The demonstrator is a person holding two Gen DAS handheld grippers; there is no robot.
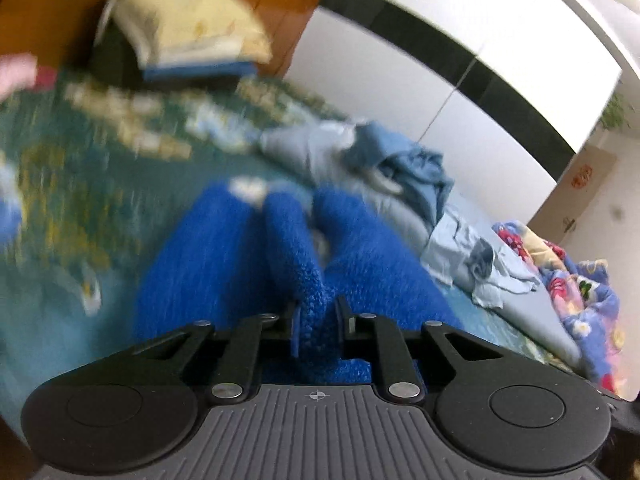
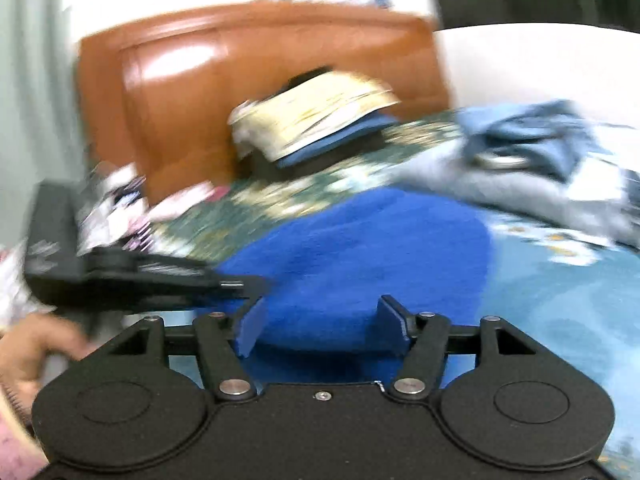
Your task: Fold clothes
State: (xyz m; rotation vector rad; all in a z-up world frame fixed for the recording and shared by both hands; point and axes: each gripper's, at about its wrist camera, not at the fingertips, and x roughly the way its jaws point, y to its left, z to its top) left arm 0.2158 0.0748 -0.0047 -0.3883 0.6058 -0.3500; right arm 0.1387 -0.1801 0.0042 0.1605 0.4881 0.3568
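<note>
A bed (image 1: 80,208) with a green floral cover fills both views, backed by a brown headboard (image 2: 248,76) and, to one side, a white wall (image 1: 460,52) crossed by a dark band. Both frames are motion-blurred, so the cover's pattern and the small items at the far left of the right wrist view cannot be made out. One blue fleece garment (image 1: 248,248) lies on the cover directly ahead of both grippers; its pile is thick and nubby, its colour a saturated royal blue, and a white label shows at its far edge in the left wrist view. Its full outline is cut off by the gripper bodies. The left gripper (image 1: 318,320) has its jaws drawn narrow, pinching a raised ridge of the fleece between them. The right gripper (image 2: 322,326) stands with jaws wide apart, the fleece lying between and beyond them; whether the pads touch it cannot be told. The left gripper also appears in the right wrist view as a dark blurred shape at the garment's left edge. One stack of folded linen (image 1: 188,32) rests against the headboard, one heap of pale blue clothes (image 1: 384,168) lies beyond the fleece, and one flowered quilt (image 1: 576,280) sits at the bed's far end.
</note>
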